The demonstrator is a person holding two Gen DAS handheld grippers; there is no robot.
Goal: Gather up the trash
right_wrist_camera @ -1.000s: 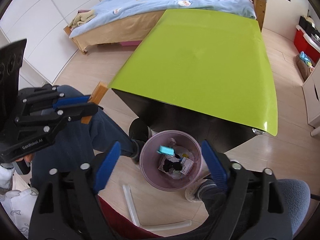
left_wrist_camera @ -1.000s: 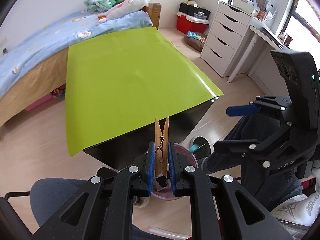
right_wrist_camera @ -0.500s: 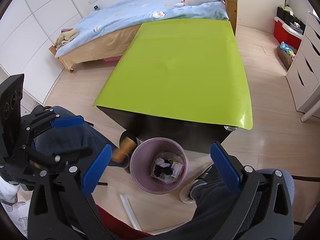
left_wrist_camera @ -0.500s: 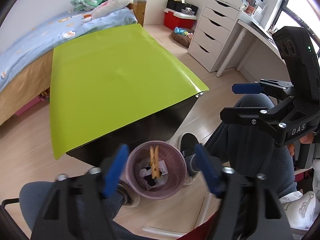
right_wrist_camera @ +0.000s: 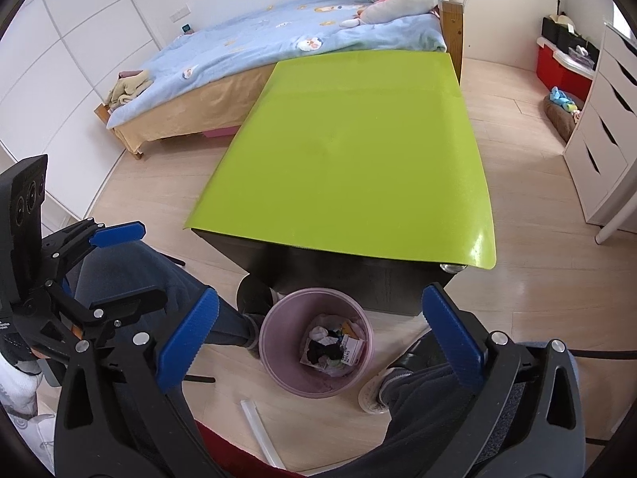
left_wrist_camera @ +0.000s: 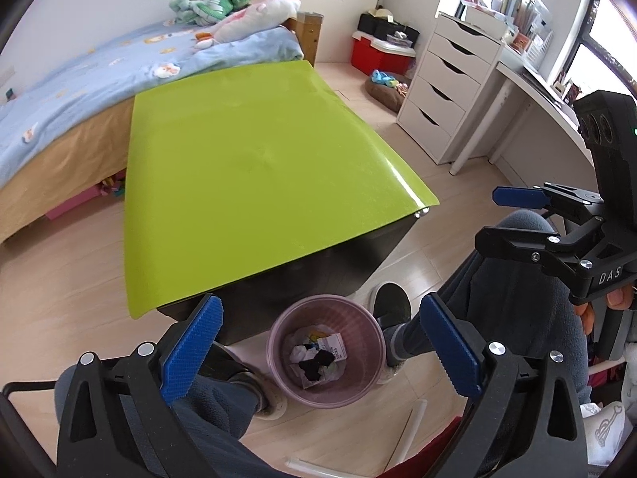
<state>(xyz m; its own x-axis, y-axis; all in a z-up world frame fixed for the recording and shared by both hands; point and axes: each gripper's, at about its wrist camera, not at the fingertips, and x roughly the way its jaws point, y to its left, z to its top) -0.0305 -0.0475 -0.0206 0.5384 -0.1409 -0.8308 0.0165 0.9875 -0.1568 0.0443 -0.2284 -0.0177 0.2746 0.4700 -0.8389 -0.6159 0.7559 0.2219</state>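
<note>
A pink trash bin [left_wrist_camera: 278,354] stands on the floor at the near end of the green table [left_wrist_camera: 247,167]. It holds crumpled paper, dark scraps and a small carton [left_wrist_camera: 318,354]. My left gripper [left_wrist_camera: 320,344] is open and empty above the bin. My right gripper [right_wrist_camera: 320,332] is open and empty, also above the bin [right_wrist_camera: 270,342]. Each gripper shows in the other's view: the right one [left_wrist_camera: 513,215] at the right, the left one [right_wrist_camera: 119,263] at the left. The green tabletop [right_wrist_camera: 350,151] is bare.
The person's legs and shoes [left_wrist_camera: 392,306] flank the bin. A white strip [right_wrist_camera: 260,430] lies on the floor near it. A bed [right_wrist_camera: 254,55] stands beyond the table. White drawers [left_wrist_camera: 446,79] and a desk are at the right.
My left gripper opened and let go of the wooden clothespin, which dropped into the bin. Both grippers rose and pulled back from the bin.
</note>
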